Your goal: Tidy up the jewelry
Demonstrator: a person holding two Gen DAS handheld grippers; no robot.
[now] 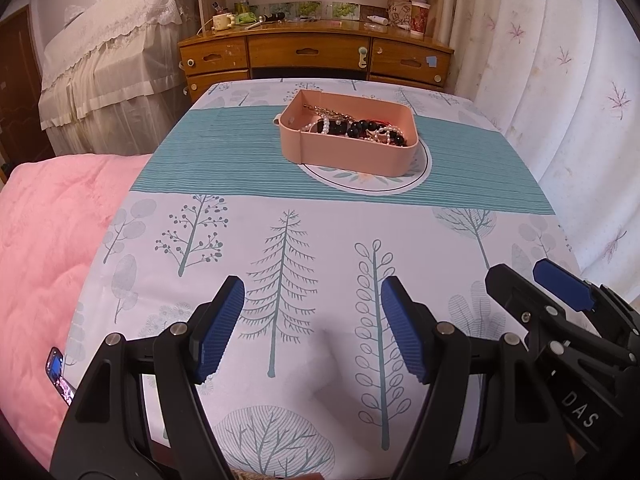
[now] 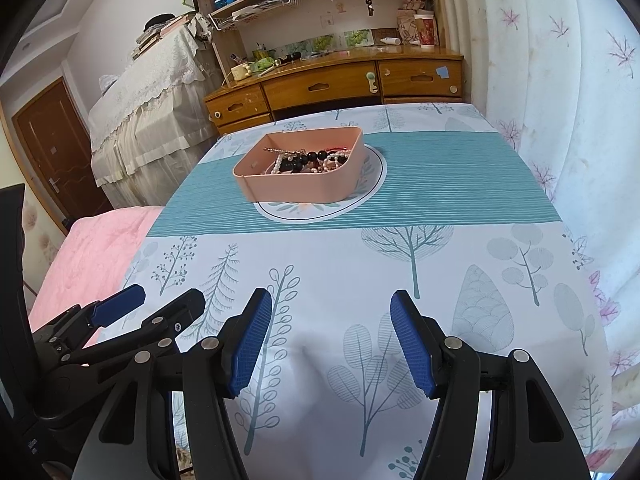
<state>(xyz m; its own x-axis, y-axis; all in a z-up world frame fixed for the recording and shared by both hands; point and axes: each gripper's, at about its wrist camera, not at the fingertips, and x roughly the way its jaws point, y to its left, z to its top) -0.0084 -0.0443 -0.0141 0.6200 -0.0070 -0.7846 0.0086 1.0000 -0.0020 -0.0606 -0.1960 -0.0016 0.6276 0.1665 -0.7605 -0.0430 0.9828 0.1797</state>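
A pink tray (image 1: 352, 152) with rounded corners stands on the worktop (image 1: 320, 240), resting on a white oval printed in the teal striped band of the tablecloth (image 1: 224, 148). Inside it lies a tangled heap of jewelry (image 1: 356, 126): strings of white pearls, large black beads, a gold-coloured chain and a trace of red. All pieces sit within the tray walls; none lies on the cloth.

The near part of the cloth, white with printed trees and leaves, carries no items. The left hand-held gripper (image 1: 312, 330) hangs over this near part, its blue ribbed pads parted wide with only cloth visible between them; it has hold of nothing. The right hand-held gripper (image 2: 330, 342) hangs just beside it in the same manner, jaws apart and gripping nothing. Both are well apart from the tray.

A pink quilt (image 1: 48, 248) lies left of the worktop, with a phone (image 1: 60, 376) at its edge. Beyond the worktop stands a wooden desk (image 1: 312, 50) with drawers and clutter on top. A patterned curtain (image 1: 560, 80) hangs to the right.
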